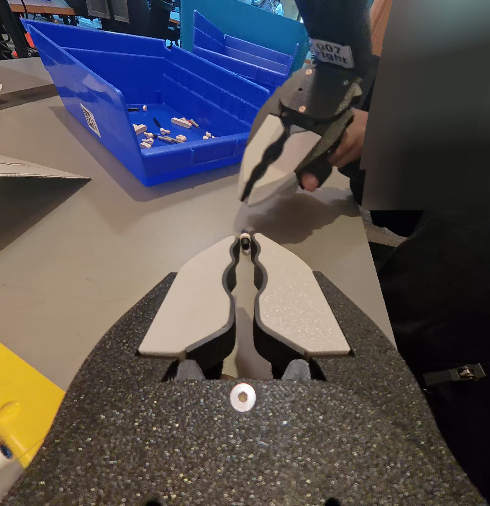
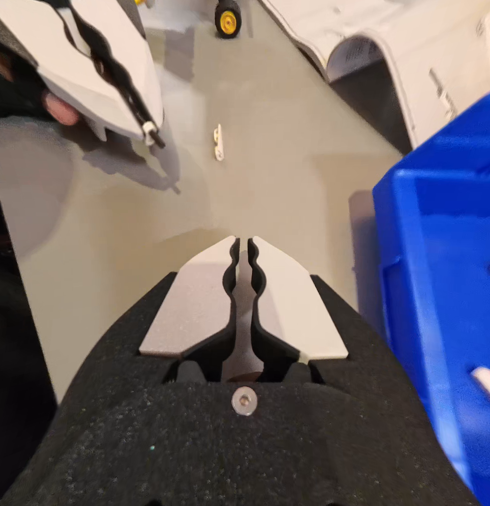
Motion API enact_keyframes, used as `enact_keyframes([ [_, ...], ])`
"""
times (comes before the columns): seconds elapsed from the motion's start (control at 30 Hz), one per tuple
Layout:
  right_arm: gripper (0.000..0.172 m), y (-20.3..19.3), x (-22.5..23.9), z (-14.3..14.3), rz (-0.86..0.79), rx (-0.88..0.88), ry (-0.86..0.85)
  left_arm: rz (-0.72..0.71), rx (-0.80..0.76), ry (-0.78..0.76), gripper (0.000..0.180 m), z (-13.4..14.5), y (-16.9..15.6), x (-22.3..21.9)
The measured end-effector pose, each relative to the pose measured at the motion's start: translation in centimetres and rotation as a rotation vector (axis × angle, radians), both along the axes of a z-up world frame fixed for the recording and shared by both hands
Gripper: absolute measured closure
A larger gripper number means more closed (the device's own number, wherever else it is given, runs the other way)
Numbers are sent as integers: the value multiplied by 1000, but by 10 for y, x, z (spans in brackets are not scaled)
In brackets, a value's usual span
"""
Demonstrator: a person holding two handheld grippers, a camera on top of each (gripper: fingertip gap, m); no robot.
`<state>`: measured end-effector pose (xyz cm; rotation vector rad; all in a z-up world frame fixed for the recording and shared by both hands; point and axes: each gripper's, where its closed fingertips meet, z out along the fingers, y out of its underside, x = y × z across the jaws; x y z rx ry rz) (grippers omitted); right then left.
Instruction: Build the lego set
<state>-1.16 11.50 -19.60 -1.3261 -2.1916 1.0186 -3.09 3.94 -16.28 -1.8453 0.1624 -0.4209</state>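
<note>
At the left gripper's (image 1: 245,241) tips, a small white connector with a black pin (image 1: 244,241) is pinched between the pads, above the grey table (image 1: 74,273). Right gripper (image 2: 243,241) just beyond it, tips narrowly parted, nothing between them. A white flat piece (image 2: 218,142) lies on the table farther off. Blue bin (image 1: 167,153) with small white and black parts beyond, second blue bin (image 1: 238,52) behind. Yellow wheel (image 2: 228,20) at the far edge.

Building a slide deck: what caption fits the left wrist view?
Left gripper pinches a small white-and-black pin piece; right gripper hovers beside a blue bin.
</note>
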Motion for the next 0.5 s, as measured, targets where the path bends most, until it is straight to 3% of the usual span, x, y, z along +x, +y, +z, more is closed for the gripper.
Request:
enact_keyframes([
  [0.17,161,-25,22,-20,-44,48,-110,-1,2,-2,173,0,-1,1],
  [0.5,153,-31,17,-35,-105,143,-188,5,6,20,173,0,-3,1],
])
